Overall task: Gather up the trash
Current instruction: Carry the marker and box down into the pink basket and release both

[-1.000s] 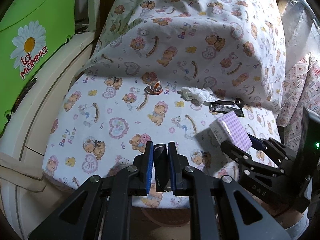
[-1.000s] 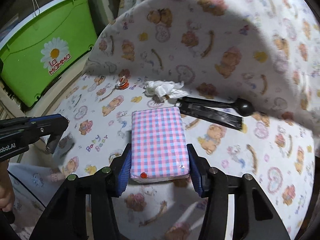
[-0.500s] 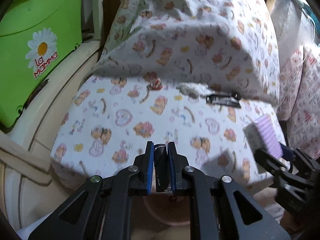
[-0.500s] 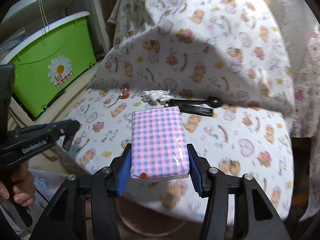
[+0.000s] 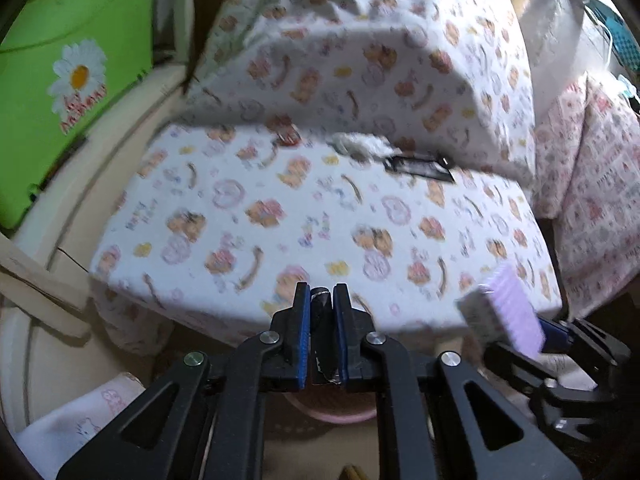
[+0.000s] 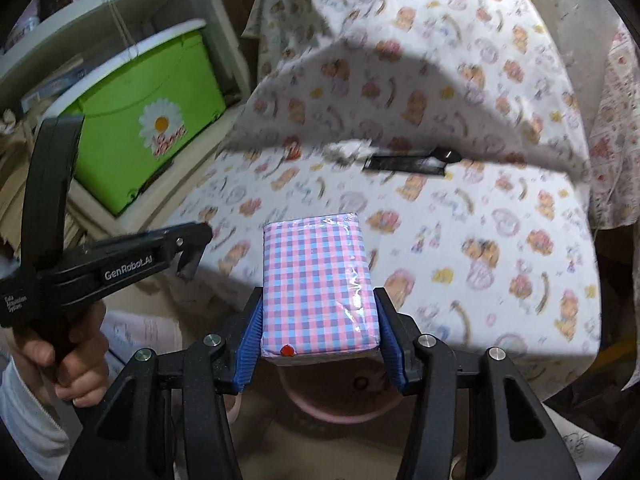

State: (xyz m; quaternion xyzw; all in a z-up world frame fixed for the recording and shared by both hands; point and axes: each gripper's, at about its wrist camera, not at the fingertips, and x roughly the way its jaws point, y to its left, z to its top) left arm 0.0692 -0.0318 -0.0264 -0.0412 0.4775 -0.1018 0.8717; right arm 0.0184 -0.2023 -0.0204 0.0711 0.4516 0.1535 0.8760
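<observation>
My left gripper is shut on a small dark piece of trash, held off the front edge of the cushion. My right gripper is shut on a pink-and-blue checked tissue pack; the pack also shows in the left wrist view. A pink bin sits below both grippers, mostly hidden. On the bear-print cushion far back lie a crumpled white tissue, a black wrapper with a spoon and a small red-orange item.
A green storage box with a daisy logo stands at the left on a white shelf. A bear-print backrest rises behind the cushion. More patterned fabric hangs at the right.
Both grippers have pulled back from the cushion toward its front edge, carrying their items. The pink bin has come into view below them.
</observation>
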